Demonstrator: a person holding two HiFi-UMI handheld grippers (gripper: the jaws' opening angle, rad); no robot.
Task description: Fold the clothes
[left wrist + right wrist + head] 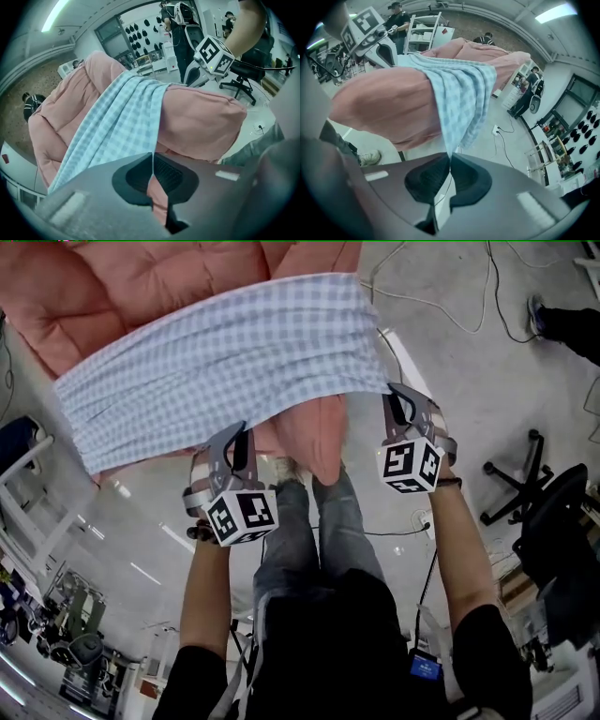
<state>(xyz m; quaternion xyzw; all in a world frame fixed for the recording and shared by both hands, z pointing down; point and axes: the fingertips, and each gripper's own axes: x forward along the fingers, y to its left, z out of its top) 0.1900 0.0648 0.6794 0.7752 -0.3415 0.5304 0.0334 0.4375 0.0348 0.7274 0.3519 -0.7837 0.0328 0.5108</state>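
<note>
Two tools are clenched on the near edge of a single checked garment, so the first fold is judged to be only at its start. At the left, the left tool [228, 439] is shut tight, and a thin edge of the blue-and-white checked cloth [225, 352] is pinched between its jaws, close to the cloth's left near corner. The cloth is draped in soft ridges across a pink padded cushion [141, 282], and its held edge is seen at the cushion's near edge. Between the tools, a lobe of the pink padding hangs down. At the right, the right tool [401, 404] is likewise shut on the cloth's right near corner. No finished fold can be made out. Carrying the held edge over, and every later fold, is judged to be left. Grey floor [459, 343] with cables is seen past the cushion's right edge.
</note>
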